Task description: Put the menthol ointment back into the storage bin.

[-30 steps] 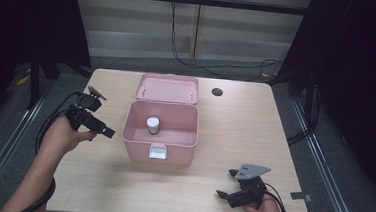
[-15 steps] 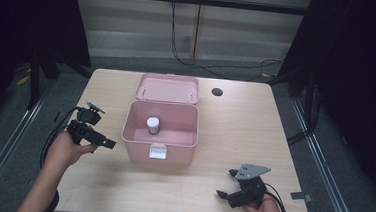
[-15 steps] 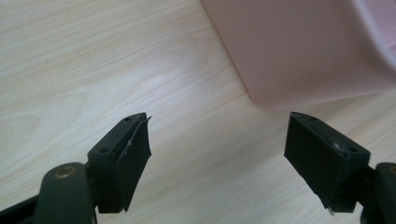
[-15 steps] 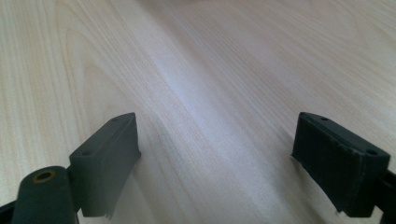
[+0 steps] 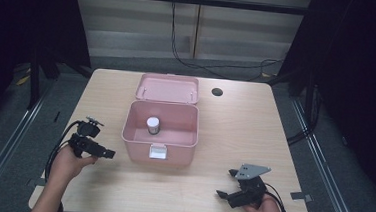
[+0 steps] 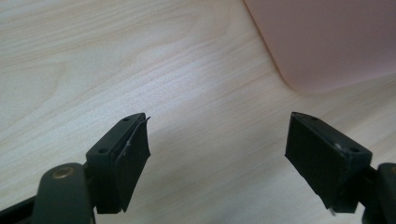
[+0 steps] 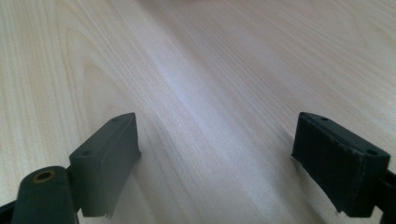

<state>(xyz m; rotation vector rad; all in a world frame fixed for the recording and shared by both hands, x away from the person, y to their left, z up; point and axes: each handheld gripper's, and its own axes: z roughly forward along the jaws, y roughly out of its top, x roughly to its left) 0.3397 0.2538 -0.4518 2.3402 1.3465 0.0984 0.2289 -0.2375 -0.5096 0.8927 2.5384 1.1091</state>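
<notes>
with jaws apart and empty, the left gripper probably needed to approach the open pink plastic box slowly, while the right gripper, jaws also apart, rested on the light wooden table.

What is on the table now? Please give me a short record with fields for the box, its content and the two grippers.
box: pink box, lid open and laid back
content: one small jar with a white cap, upright inside
left gripper: open, holds nothing, left of the box and apart from it
right gripper: open, holds nothing, near the table's front right edge
table: light wood
</notes>
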